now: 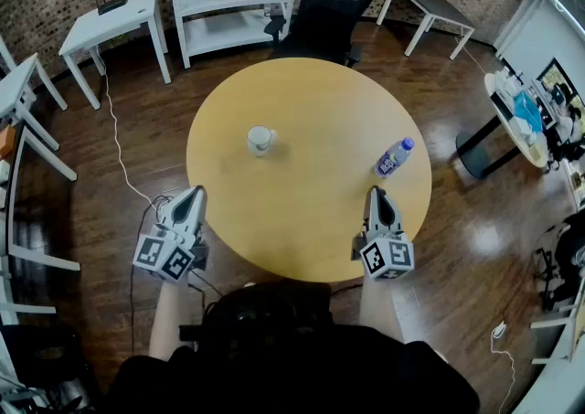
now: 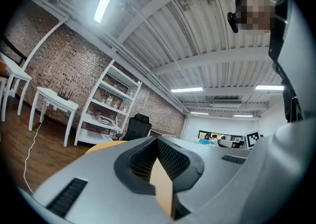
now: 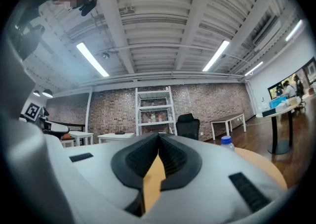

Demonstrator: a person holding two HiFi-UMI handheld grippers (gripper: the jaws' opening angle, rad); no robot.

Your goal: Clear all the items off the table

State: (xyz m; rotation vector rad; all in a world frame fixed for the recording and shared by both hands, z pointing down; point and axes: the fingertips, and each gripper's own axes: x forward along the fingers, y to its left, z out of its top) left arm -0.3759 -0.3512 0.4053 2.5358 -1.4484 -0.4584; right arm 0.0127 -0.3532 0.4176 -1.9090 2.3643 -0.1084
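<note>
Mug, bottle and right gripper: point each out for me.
mug [image 1: 260,140], head view, middle of its white body.
bottle [image 1: 394,159], head view, its purple label.
right gripper [image 1: 377,190], head view, tip of its closed jaws.

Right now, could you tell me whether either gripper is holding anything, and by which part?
Nothing: the left gripper and right gripper are shut, empty.

A tan tabletop [image 1: 311,184] carries a white mug [image 1: 260,140] and a clear bottle [image 1: 394,157] with blue cap and purple label.
</note>
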